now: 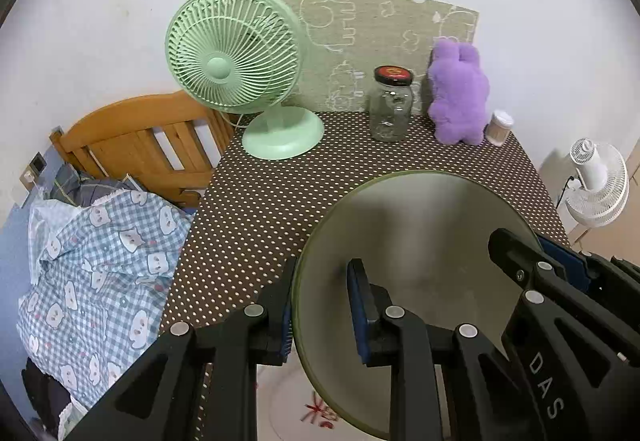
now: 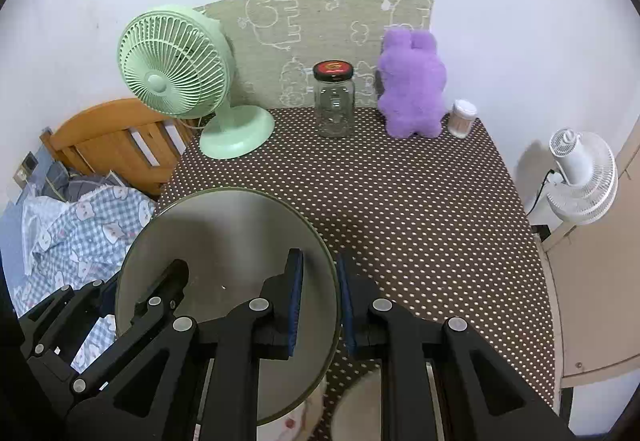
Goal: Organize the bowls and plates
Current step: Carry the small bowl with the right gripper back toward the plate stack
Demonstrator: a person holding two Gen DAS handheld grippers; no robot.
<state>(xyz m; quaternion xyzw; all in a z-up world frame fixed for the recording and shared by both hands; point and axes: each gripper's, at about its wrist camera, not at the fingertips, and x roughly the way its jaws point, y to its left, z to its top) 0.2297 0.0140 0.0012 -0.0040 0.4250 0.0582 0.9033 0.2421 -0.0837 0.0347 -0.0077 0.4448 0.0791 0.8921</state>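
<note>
A round olive-green plate (image 1: 420,241) (image 2: 224,241) hangs over the near part of the polka-dot table (image 1: 260,209) (image 2: 420,209), held by opposite rims. My left gripper (image 1: 320,305) is shut on the plate's left rim, its blue pads above and below the edge. My right gripper (image 2: 320,297) is shut on the right rim in the same way. Each wrist view shows the other gripper on the far side of the plate: the right gripper (image 1: 536,253) and the left gripper (image 2: 140,281). Under the plate lies a white plate with a red pattern (image 1: 316,409) (image 2: 292,421), with a grey dish (image 2: 360,401) beside it.
At the table's back stand a mint-green fan (image 1: 236,57) (image 2: 176,65), a glass jar with a red lid (image 1: 390,105) (image 2: 334,101), a purple plush toy (image 1: 460,93) (image 2: 412,81) and a small tub (image 2: 462,119). A bed with a checked blanket (image 1: 100,261) lies left. A white fan (image 2: 580,177) stands right.
</note>
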